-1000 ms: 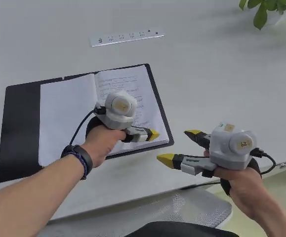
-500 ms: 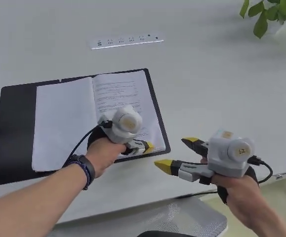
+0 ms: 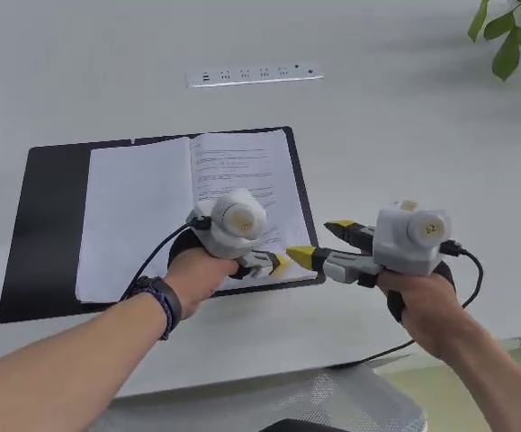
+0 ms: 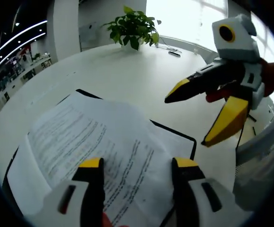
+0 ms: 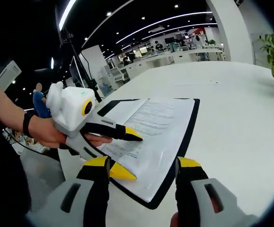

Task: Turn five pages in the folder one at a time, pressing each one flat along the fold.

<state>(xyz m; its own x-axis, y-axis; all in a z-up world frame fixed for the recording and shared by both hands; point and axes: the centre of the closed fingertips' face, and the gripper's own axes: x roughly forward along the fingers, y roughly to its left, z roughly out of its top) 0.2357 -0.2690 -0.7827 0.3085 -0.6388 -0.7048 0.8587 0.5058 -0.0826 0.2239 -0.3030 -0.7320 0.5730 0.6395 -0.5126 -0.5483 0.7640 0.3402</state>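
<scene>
1. One open black folder [image 3: 44,234] lies flat on the plain white table [image 3: 404,117], with loose white sheets on both halves.
2. The left gripper [image 3: 269,263], white-bodied with yellow-tipped jaws, hangs over the bottom of the right-hand printed page [image 3: 242,175]. Its jaws are spread with nothing caught between them, and I cannot tell whether a tip touches the paper.
3. The matching right gripper [image 3: 318,241] sits just beside the folder's lower right corner, jaws likewise apart and empty.
4. The step in hand looks like picking up a single sheet. Slide one jaw tip under the top page alone at the corner, then close lightly.
5. Carry it in an arc to the blank left page [image 3: 134,216], without tugging at the binding.
6. Run a closed tip down the fold [image 3: 191,180] while the other gripper pins the sheet.
</scene>
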